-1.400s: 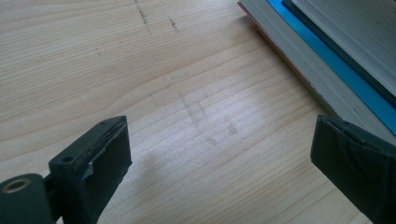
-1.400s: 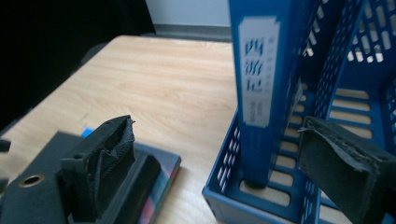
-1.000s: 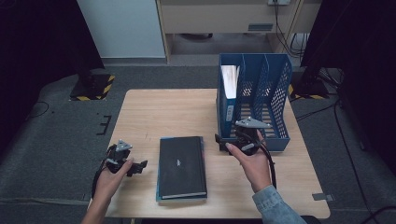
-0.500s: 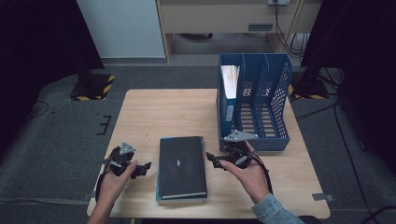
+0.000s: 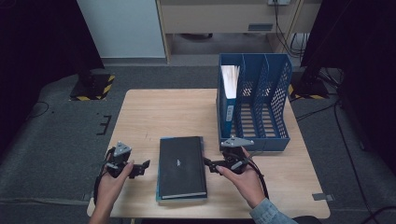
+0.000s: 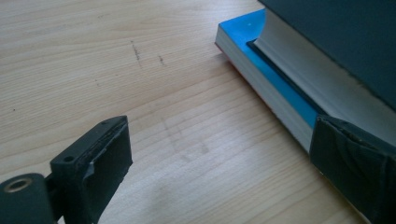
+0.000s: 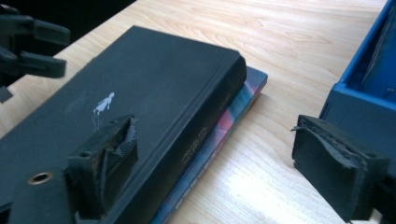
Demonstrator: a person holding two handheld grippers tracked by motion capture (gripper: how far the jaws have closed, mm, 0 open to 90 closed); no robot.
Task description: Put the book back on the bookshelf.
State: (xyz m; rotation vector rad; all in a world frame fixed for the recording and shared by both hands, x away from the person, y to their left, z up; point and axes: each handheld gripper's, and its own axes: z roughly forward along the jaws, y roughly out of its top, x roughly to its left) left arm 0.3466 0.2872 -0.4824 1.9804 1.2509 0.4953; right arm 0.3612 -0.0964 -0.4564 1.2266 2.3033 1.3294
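Black book (image 5: 181,165): pale figure emblem, spine lettering unreadable; both tools released.

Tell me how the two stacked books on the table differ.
The black book lies on top; the blue book lies underneath. The black book's cover is plain dark with a small white figure; the blue book's cover is bright and multicoloured at its spine edge. The black book looks thicker. Both lie flat on the table.

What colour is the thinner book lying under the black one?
Bright blue cover, white page edges; clearest in the left gripper view.
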